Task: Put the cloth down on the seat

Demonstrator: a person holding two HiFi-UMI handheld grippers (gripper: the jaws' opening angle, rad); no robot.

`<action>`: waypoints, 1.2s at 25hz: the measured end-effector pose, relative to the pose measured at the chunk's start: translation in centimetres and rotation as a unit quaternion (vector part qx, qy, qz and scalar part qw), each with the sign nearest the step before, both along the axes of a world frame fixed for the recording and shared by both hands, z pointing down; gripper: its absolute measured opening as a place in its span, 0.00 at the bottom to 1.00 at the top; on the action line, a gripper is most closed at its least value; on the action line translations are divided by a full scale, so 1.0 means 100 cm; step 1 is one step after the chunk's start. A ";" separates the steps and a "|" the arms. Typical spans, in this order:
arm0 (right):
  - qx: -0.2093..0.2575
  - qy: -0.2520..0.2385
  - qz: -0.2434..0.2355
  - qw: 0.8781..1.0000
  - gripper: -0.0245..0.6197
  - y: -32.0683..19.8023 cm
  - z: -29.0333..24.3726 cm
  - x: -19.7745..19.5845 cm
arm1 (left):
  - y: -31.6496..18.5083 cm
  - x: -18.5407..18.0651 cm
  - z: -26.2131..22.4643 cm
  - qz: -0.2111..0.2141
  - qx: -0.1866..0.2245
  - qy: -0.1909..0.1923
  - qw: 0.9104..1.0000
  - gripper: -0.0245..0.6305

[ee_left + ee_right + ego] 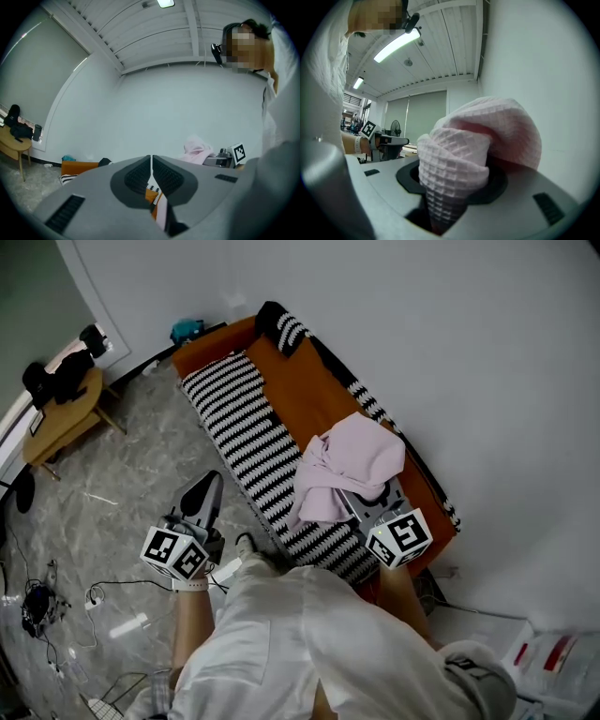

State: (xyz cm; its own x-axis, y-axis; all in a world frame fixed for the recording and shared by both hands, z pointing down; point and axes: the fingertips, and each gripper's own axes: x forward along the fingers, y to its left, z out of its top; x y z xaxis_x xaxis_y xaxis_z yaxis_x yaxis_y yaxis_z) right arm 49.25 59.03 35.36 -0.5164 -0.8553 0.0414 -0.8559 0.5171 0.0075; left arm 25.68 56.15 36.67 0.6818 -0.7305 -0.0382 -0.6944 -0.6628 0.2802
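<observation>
Cloth [345, 465] sits bunched and clamped in the right gripper [451, 192] over the near end of the sofa seat [305, 395], left gripper [151, 174] idle with jaws together and empty; looks like the lowering step, so next: settle it on the seat, release, back out clean.

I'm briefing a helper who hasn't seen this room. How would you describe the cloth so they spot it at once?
Find the long orange seat against the white wall, partly covered by a black-and-white striped throw. Over its near end, the right gripper is clamped on the cloth. It is the only pale pink, waffle-textured thing there, bunched up rather than lying flat.
</observation>
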 end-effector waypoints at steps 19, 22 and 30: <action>0.009 -0.009 -0.012 1.000 0.35 -0.200 -0.007 -0.166 | -0.161 -0.191 -0.003 -0.042 0.007 -0.009 0.999 0.07; 0.003 -0.011 -0.013 1.000 0.35 -0.222 -0.007 -0.188 | -0.177 -0.216 -0.001 -0.049 0.003 -0.006 0.999 0.08; -0.018 -0.011 -0.018 1.000 0.35 -0.286 0.006 -0.214 | -0.224 -0.251 0.008 -0.064 -0.004 -0.005 0.998 0.08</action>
